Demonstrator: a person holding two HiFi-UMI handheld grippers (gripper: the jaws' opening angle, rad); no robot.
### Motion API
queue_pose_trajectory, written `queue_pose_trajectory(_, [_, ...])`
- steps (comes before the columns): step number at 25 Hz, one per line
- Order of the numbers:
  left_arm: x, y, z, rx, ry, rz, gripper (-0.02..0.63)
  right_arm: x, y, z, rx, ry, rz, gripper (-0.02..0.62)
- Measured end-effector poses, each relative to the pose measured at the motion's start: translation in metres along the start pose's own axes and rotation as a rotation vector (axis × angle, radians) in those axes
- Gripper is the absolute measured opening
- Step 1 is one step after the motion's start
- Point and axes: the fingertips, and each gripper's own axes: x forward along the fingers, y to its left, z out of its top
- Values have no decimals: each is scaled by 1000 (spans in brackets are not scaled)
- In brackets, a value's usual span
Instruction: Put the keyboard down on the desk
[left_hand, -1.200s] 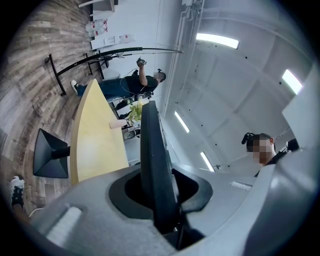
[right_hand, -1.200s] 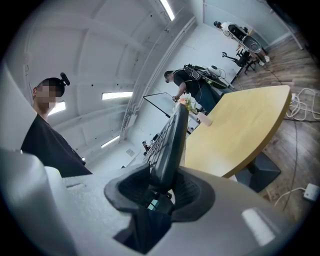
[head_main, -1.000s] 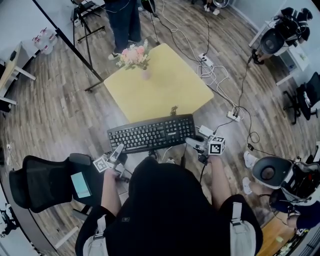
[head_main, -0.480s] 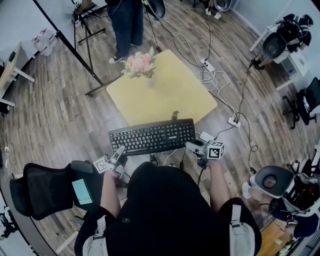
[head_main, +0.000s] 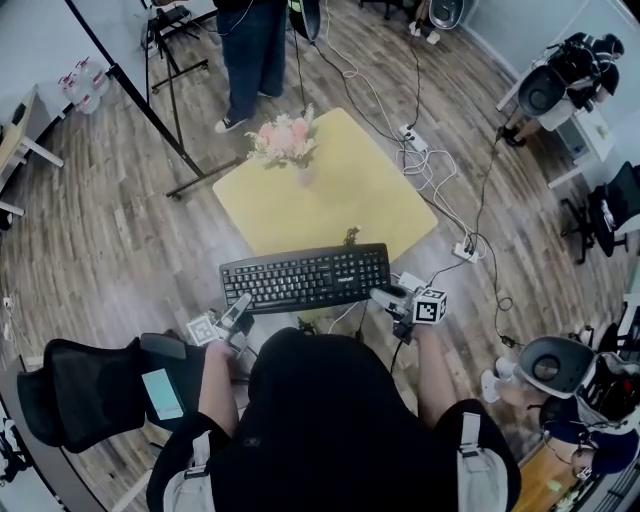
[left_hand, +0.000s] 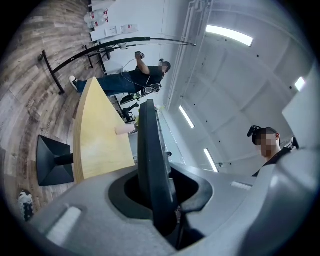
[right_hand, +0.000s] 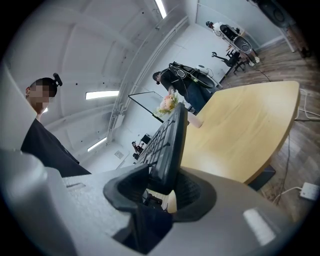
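The black keyboard (head_main: 305, 277) lies level over the near edge of the yellow table (head_main: 350, 190), held at both ends. My left gripper (head_main: 238, 306) is shut on its left end, and in the left gripper view the keyboard's edge (left_hand: 150, 160) runs up from between the jaws of that gripper (left_hand: 161, 202). My right gripper (head_main: 384, 294) grips the right end. In the right gripper view the keyboard (right_hand: 170, 145) sits between that gripper's (right_hand: 167, 192) two pads, with the table top (right_hand: 240, 130) beyond. I cannot tell whether the keyboard touches the table.
A vase of pink flowers (head_main: 285, 140) stands at the table's far left corner. A person (head_main: 250, 50) stands behind the table beside a black stand (head_main: 150, 100). Cables and power strips (head_main: 440, 170) lie on the floor to the right. A black office chair (head_main: 90, 385) is at my left.
Both grippers have carried the keyboard a little forward, closer to the flowers and over the table's near edge. The grip looks the same.
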Motion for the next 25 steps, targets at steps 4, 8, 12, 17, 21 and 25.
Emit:
queue_pose_trajectory(4, [5, 8, 11, -5, 33, 13, 87, 11, -5, 6, 14, 3, -15, 149])
queue_pose_trajectory(8, [8, 22, 25, 12, 58, 39, 87, 23, -14, 12, 23, -1, -28, 150])
queue_pose_trajectory(12, [16, 27, 32, -26, 68, 14, 87, 30, -22, 12, 45, 3, -56, 155])
queue_pose_trajectory(17, [21, 39, 47, -12, 109, 17, 89, 44, -27, 17, 57, 1, -77, 160])
queue_pose_trajectory(21, [26, 52, 54, 1, 145, 21, 92, 51, -37, 19, 61, -7, -97, 163])
queue_pose_trajectory(25, [28, 70, 54, 6, 197, 61, 94, 55, -42, 19, 78, -8, -119, 167])
